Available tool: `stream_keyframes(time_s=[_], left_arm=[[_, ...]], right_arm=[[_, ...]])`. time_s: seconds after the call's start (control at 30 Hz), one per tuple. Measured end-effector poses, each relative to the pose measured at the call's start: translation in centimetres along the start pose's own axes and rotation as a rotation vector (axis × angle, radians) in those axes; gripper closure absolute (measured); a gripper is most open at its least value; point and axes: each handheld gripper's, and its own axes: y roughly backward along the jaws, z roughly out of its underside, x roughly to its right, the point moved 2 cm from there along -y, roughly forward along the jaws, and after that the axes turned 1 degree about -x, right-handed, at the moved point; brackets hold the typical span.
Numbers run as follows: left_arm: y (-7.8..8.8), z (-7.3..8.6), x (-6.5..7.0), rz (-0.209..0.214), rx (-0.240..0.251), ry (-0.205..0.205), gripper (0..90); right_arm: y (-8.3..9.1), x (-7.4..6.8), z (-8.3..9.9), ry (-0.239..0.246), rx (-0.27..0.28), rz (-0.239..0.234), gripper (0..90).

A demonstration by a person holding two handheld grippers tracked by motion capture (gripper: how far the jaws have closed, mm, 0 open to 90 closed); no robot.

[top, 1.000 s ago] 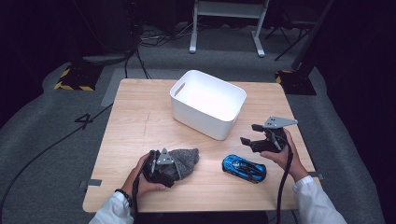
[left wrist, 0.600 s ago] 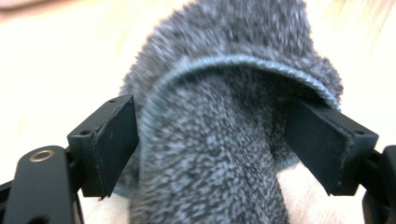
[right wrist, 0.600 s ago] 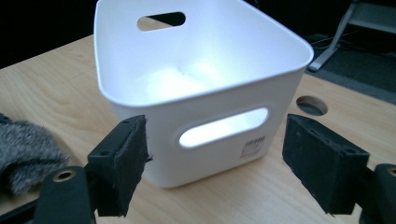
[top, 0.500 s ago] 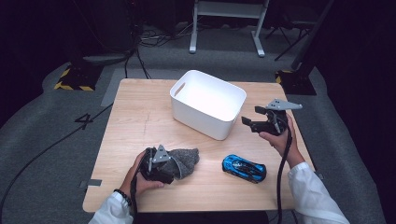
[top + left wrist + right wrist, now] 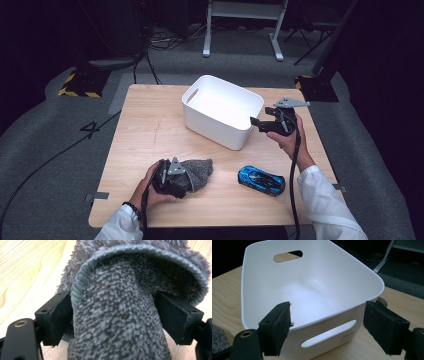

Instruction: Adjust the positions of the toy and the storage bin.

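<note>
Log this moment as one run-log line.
left gripper: shut on grey sock | right gripper: open, at white bin rim | blue toy car: on table

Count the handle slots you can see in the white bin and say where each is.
2. In the right gripper view, one slot is cut into the far wall of the white bin, and one slot into the near wall facing the camera. No others show.

A speckled grey sock (image 5: 117, 315), a plain white bin (image 5: 222, 111), a blue-and-black toy car (image 5: 261, 180).
</note>
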Motion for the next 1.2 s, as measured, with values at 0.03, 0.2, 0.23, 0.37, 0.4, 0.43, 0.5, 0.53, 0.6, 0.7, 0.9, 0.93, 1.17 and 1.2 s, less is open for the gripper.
stream_keyframes(time_s=[0.03,0.2,0.23,0.37,0.4,0.43,0.5,0.53,0.6,0.7,0.9,0.93,1.17,1.2], left_arm=[[0.0,0.0,0.0,0.000,0.001,-0.002,16.8],[0.0,0.2,0.0,0.003,0.008,-0.001,16.8],[0.0,0.2,0.0,0.005,0.010,0.000,16.8],[0.0,0.3,-0.1,0.004,0.013,0.003,16.7],[0.0,0.3,-0.1,0.004,0.013,0.003,16.7],[0.0,0.3,-0.1,0.004,0.014,0.003,16.6],[0.0,0.3,0.0,0.002,0.015,0.002,16.7],[0.0,0.3,0.0,0.001,0.016,0.002,16.7],[0.0,0.3,0.0,0.001,0.017,0.003,16.6],[0.0,0.3,0.0,0.001,0.017,0.002,16.7],[0.0,0.4,0.0,-0.002,0.018,0.000,16.7],[0.0,0.4,0.0,-0.002,0.018,0.000,16.7],[0.0,0.3,0.0,-0.003,0.017,0.000,16.5],[0.0,0.3,0.0,-0.003,0.017,0.000,16.5]], right_arm=[[-0.3,0.0,0.0,-0.002,-0.009,0.008,22.3],[-1.3,0.5,0.1,-0.038,-0.019,0.015,19.2],[-1.4,0.6,0.2,-0.045,-0.021,0.011,18.9],[-2.1,0.7,0.0,-0.082,-0.060,-0.001,18.0],[-2.3,0.7,-0.1,-0.085,-0.074,-0.002,17.5],[-2.4,0.7,-0.1,-0.086,-0.083,0.000,17.1],[-2.5,0.6,-0.2,-0.090,-0.095,0.002,17.0],[-2.5,0.6,-0.2,-0.092,-0.098,0.000,17.0],[-2.6,0.7,-0.2,-0.089,-0.106,0.004,17.0],[-2.8,0.9,-0.3,-0.068,-0.140,0.029,17.8],[-2.9,2.3,0.3,-0.051,-0.197,0.056,28.1],[-2.7,2.6,0.5,-0.061,-0.191,0.046,30.6],[-1.2,3.6,1.1,-0.049,-0.180,0.036,47.0],[-1.0,3.7,1.2,-0.045,-0.180,0.036,48.4]])
